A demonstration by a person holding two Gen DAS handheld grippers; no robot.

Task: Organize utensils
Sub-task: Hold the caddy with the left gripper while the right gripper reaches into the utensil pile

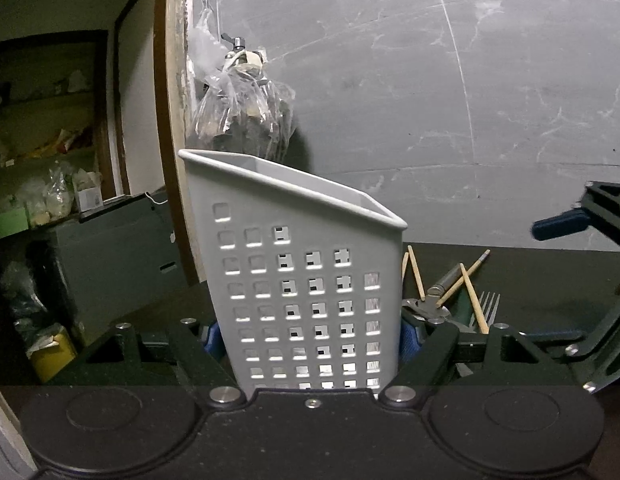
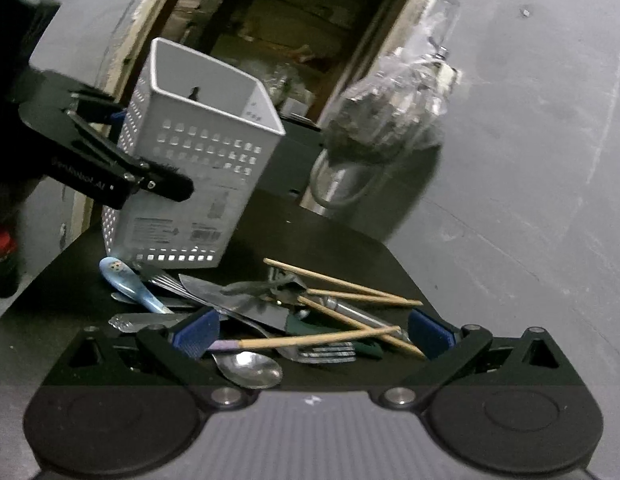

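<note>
Utensils (image 2: 294, 312) are lying heaped while the left gripper (image 1: 310, 336) is clamping the seemingly tilted holder (image 1: 302, 264); the right gripper (image 2: 310, 334) is gaping over them.

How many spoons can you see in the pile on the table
2 that are clear: a blue ceramic spoon at the pile's left, below the holder, and a metal spoon nearest the camera. Others may be buried.

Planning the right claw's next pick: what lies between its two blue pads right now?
In the right wrist view, the right claw stands open over the pile: a wooden chopstick, a fork and a metal spoon lie there.
</note>
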